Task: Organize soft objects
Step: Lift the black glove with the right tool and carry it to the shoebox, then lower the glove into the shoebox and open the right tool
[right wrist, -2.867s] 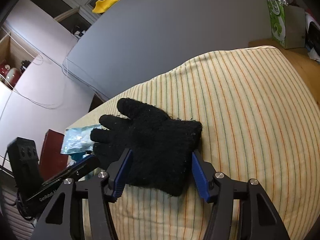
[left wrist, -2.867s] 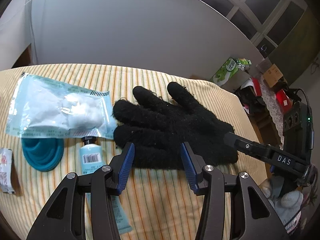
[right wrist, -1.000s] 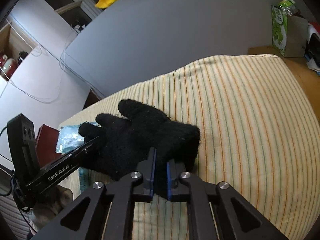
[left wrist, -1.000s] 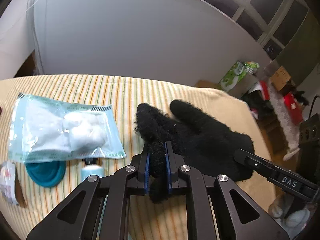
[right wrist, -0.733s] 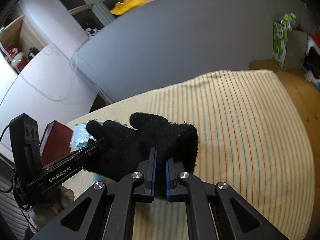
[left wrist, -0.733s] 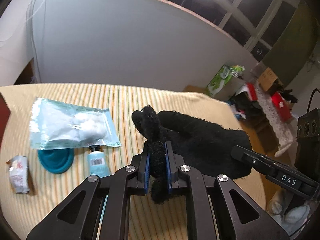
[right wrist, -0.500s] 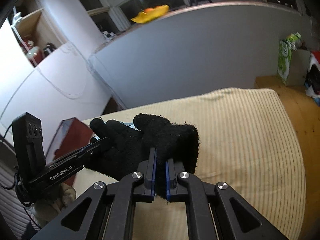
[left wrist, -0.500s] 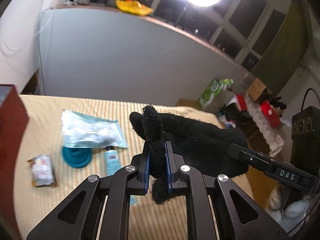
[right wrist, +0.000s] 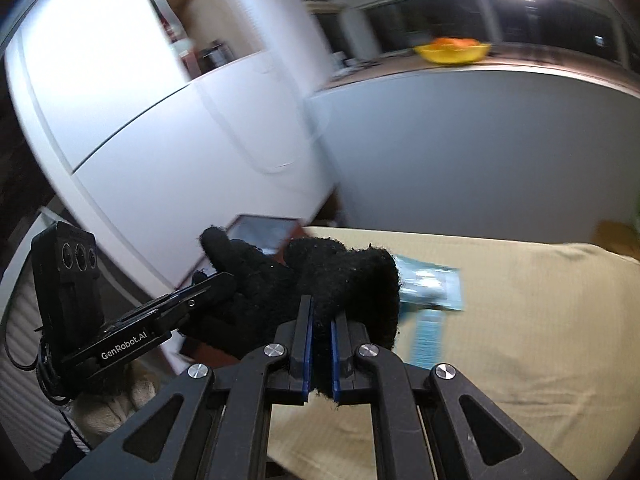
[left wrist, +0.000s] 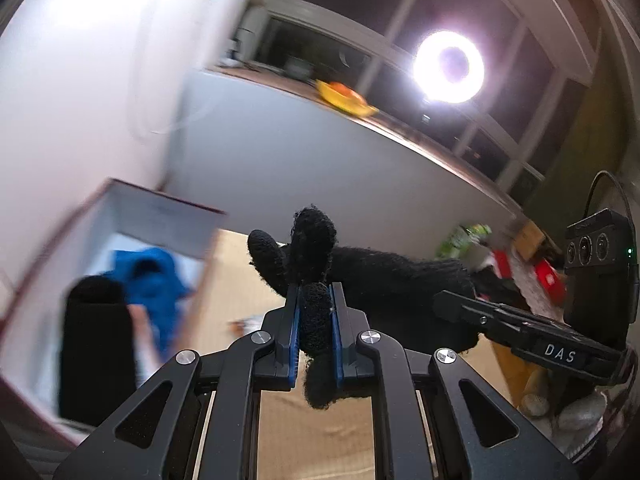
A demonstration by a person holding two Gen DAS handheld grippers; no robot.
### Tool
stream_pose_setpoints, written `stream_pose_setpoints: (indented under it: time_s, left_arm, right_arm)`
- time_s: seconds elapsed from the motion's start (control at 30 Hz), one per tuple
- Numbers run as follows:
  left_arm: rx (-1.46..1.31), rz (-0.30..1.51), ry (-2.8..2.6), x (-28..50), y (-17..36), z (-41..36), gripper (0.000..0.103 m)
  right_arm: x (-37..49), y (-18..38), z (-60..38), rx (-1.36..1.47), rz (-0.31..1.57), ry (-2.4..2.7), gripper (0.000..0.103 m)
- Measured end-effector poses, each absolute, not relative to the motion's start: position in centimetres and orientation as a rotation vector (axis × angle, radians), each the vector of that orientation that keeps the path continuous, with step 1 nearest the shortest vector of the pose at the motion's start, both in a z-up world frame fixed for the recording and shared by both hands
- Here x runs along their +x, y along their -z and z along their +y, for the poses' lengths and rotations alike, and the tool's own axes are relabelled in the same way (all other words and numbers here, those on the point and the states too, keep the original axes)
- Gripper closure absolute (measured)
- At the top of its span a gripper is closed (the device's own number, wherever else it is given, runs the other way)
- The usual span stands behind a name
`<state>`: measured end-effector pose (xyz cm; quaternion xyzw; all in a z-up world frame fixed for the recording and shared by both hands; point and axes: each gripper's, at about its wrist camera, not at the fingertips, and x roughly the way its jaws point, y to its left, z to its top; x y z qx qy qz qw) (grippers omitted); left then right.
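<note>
While the black glove (left wrist: 384, 276) is hanging in the air between the two tools, the view is swinging leftward and an open box (left wrist: 132, 216) is now coming into sight at the left, where half a second ago only the edge of its dark red side was showing. Inside the box a blue cloth (left wrist: 156, 276) and a dark rolled item (left wrist: 94, 344) are lying, both blurred. Moving right, the left gripper (left wrist: 314, 326) is clamping a finger of the glove tightly between its blue pads, just as it was a second ago. Further right, the right gripper (right wrist: 320, 344) is pinching the cuff end, jaws nearly shut on the knit. Three seconds back the glove was lying flat on the striped cloth (right wrist: 520, 320) with both tools open around it; now it is lifted clear, and the plastic packet (right wrist: 432, 284) and tube (right wrist: 428, 336) are being left behind on the bed. That suggests the pick-up is done and the carry toward the box is under way, with lowering and release probably remaining.
</note>
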<state>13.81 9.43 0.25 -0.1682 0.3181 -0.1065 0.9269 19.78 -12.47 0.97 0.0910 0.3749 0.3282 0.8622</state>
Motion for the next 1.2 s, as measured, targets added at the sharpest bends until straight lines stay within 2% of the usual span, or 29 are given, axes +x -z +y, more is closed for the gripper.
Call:
stream_pose_setpoints:
  time_s: [0.3,0.6,0.67,0.7,0.73,0.77,0.8,0.87,1.2]
  left_arm:
    - [-0.360,0.622,0.013,10.6,0.7,17.6,0.092]
    - [-0.288,0.645,-0.135,10.8,2.7,19.9,0.092]
    - [-0.272,0.670,-0.156,11.3,3.3,20.0,0.088]
    - [-0.276,0.676,-0.159,11.2,3.5,20.3,0.082]
    - [-0.282,0.677,-0.161,11.1,3.6,20.4,0.077]
    - [-0.281,0.675,-0.164,11.0,3.7,20.3,0.064]
    - [-0.275,0.667,-0.169,10.9,3.7,20.1,0.054]
    - [-0.260,0.649,-0.182,10.7,3.5,19.8,0.050]
    - [-0.260,0.602,-0.111,9.3,3.0,17.1,0.050]
  right_arm:
    - [19.4,-0.7,0.1,0.091,0.807,-0.852,0.096]
    - [19.9,2.4,6.3,0.009,0.864,-0.888,0.096]
    - [20.2,3.3,6.7,0.003,0.891,-0.882,0.090]
    - [20.5,3.7,6.6,0.010,0.911,-0.878,0.084]
    - [20.5,4.0,6.5,0.020,0.926,-0.873,0.064]
    - [20.6,4.3,6.2,0.034,0.935,-0.871,0.046]
    - [20.4,4.5,5.7,0.042,0.926,-0.870,0.043]
    - [20.2,4.4,4.8,0.039,0.904,-0.867,0.043]
    - [18.6,3.2,-2.7,0.079,0.825,-0.823,0.041]
